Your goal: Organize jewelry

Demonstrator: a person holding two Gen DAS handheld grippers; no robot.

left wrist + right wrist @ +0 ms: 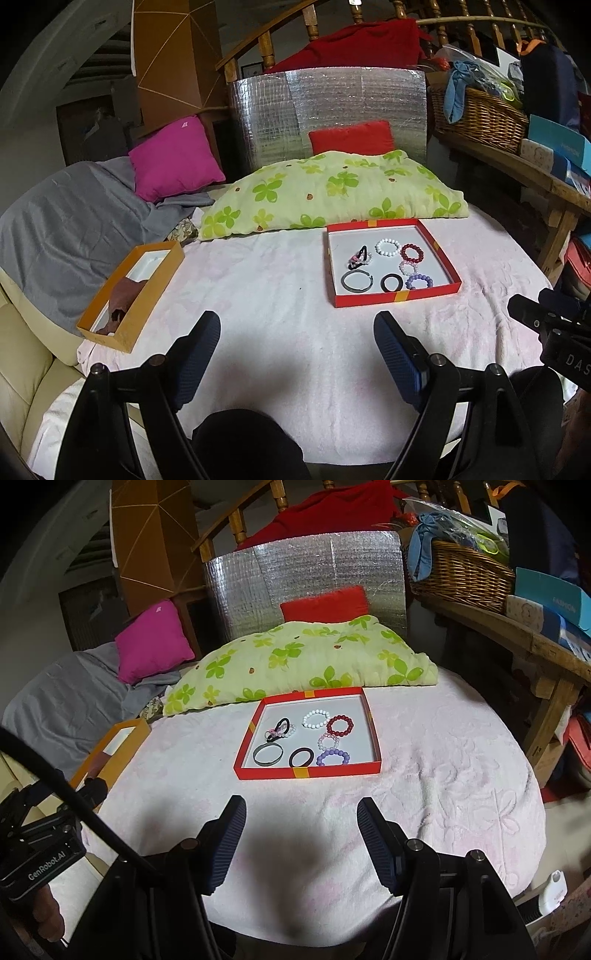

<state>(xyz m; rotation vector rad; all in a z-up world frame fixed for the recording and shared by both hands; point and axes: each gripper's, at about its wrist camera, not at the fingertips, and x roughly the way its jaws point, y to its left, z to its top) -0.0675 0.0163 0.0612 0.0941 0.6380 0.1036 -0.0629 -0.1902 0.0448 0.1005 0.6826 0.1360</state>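
Seven bands: inside red tray [373, 734], lying on pink blanket [424, 812].
Left fingers [297, 345]: spread wide, empty, touching nothing.
Right fingers [301, 829]: parted, empty, short of tray.
Orange box [155, 291]: far left.

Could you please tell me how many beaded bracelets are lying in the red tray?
4, possibly 5: white at the back, dark red beside it, pink below, purple at the front; a pale one may sit under the black hair tie.
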